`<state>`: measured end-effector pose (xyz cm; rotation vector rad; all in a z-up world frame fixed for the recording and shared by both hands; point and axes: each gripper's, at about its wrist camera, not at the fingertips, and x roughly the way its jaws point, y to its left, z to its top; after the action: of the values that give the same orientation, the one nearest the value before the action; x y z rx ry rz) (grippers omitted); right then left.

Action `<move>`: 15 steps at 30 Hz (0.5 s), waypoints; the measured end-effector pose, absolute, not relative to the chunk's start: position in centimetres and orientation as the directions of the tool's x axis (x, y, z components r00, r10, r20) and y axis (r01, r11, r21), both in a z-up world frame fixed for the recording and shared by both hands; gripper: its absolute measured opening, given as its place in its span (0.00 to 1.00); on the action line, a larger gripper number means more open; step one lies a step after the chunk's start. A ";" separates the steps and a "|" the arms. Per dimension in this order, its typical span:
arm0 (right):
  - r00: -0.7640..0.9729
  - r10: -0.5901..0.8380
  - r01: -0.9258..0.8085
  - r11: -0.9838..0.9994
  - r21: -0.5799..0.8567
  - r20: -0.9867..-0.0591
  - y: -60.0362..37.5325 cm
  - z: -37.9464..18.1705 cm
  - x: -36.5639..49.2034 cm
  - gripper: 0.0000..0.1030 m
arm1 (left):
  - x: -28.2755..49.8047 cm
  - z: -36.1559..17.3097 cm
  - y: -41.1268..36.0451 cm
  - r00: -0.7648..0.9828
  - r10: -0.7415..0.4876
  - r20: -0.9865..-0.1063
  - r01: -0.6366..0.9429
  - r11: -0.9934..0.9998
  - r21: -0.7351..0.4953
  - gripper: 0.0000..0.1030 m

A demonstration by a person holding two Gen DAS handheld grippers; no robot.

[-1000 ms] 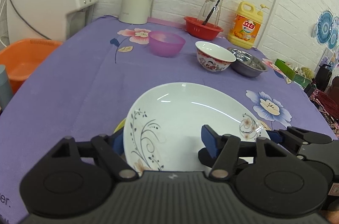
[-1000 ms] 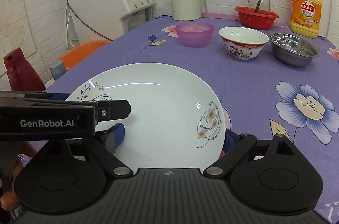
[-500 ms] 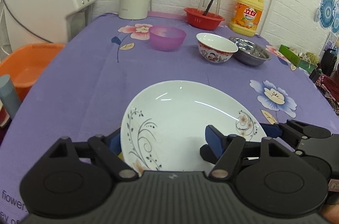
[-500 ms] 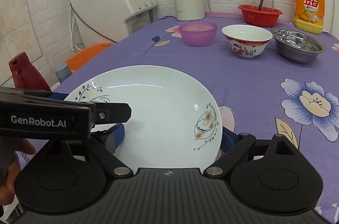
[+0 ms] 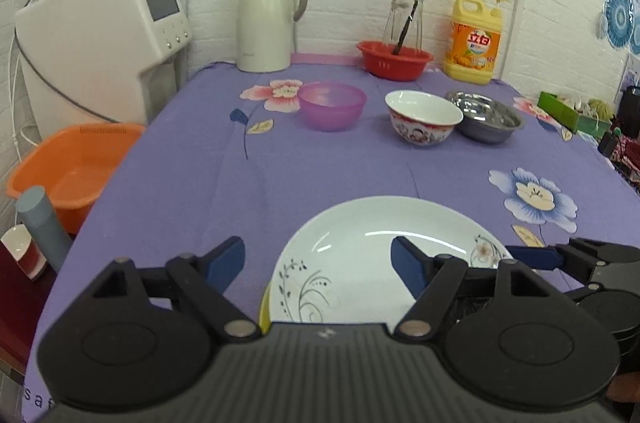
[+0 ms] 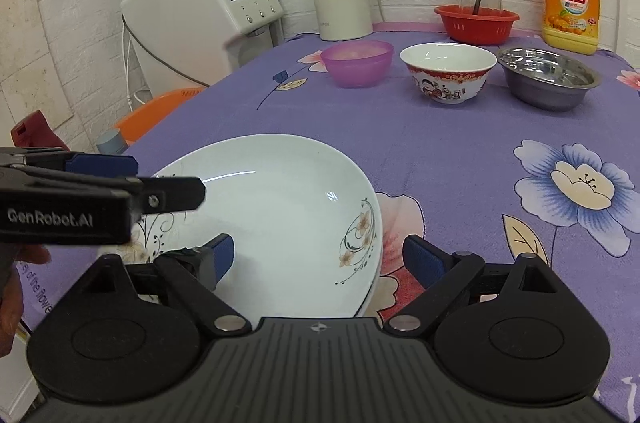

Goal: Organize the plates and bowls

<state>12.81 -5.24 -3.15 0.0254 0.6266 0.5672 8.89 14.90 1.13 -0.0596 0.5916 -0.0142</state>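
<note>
A white plate with flower prints (image 5: 360,263) (image 6: 280,207) lies on the purple tablecloth near the front edge, on top of something yellow (image 5: 264,307). My left gripper (image 5: 318,265) is open above the plate's left rim, touching nothing. My right gripper (image 6: 320,259) is open, its fingers either side of the plate's near right rim. Farther back stand a purple bowl (image 5: 332,105), a red-and-white patterned bowl (image 5: 424,123) and a steel bowl (image 5: 486,121) in a row.
At the back are a white thermos jug (image 5: 266,19), a red basket (image 5: 394,59) holding a glass jar, and a yellow detergent bottle (image 5: 474,41). A water dispenser (image 5: 100,39) and an orange basin (image 5: 72,167) stand left of the table.
Both grippers have opened and pulled back from the plate; the left one has risen and shifted left. The plate now rests lower on the table.
</note>
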 end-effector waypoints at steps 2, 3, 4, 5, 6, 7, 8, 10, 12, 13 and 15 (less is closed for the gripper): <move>0.674 0.508 -0.485 0.852 0.197 -0.537 -5.6 -2.8 12.9 1.00 | 9.1 1.7 14.6 0.837 -0.040 -0.545 0.002 0.998 -0.070 0.72; 0.676 0.510 -0.483 0.852 0.204 -0.531 -5.9 -2.7 12.9 1.00 | 9.4 1.9 14.2 0.838 -0.052 -0.543 0.011 0.997 -0.079 0.72; 0.678 0.512 -0.480 0.852 0.210 -0.528 -6.2 -2.6 13.0 1.00 | 9.6 2.0 13.8 0.839 -0.070 -0.540 0.023 0.995 -0.093 0.72; 0.681 0.511 -0.474 0.854 0.215 -0.525 -6.5 -2.4 13.0 1.00 | 10.0 2.1 13.3 0.837 -0.094 -0.540 0.040 0.993 -0.111 0.73; 0.686 0.506 -0.466 0.857 0.219 -0.523 -6.9 -2.3 13.1 1.00 | 10.3 2.1 12.7 0.832 -0.121 -0.541 0.060 0.990 -0.129 0.73; 0.690 0.501 -0.459 0.861 0.219 -0.522 -7.4 -2.3 13.2 1.00 | 10.7 2.2 12.1 0.828 -0.145 -0.542 0.078 0.986 -0.145 0.73; 0.696 0.492 -0.451 0.866 0.215 -0.522 -7.9 -2.2 13.3 1.00 | 11.2 2.2 11.5 0.824 -0.166 -0.541 0.093 0.983 -0.159 0.73; 0.712 0.470 -0.428 0.879 0.208 -0.521 -9.1 -2.1 13.5 1.00 | 11.9 2.5 10.1 0.820 -0.191 -0.539 0.121 0.979 -0.164 0.73; 0.728 0.448 -0.400 0.892 0.209 -0.519 -10.9 -1.9 14.0 1.00 | 12.8 2.8 8.7 0.815 -0.212 -0.539 0.146 0.976 -0.163 0.74; 0.739 0.431 -0.379 0.902 0.209 -0.519 -12.0 -1.8 14.3 1.00 | 13.3 3.0 8.2 0.811 -0.224 -0.540 0.155 0.973 -0.170 0.74; 0.761 0.392 -0.334 0.920 0.206 -0.517 -14.0 -1.6 15.2 1.00 | 14.9 3.4 7.0 0.799 -0.252 -0.546 0.177 0.966 -0.187 0.74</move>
<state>15.16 -14.02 -1.58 0.1036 0.5854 0.3956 14.89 6.98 3.40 -0.1292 0.6030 -0.2309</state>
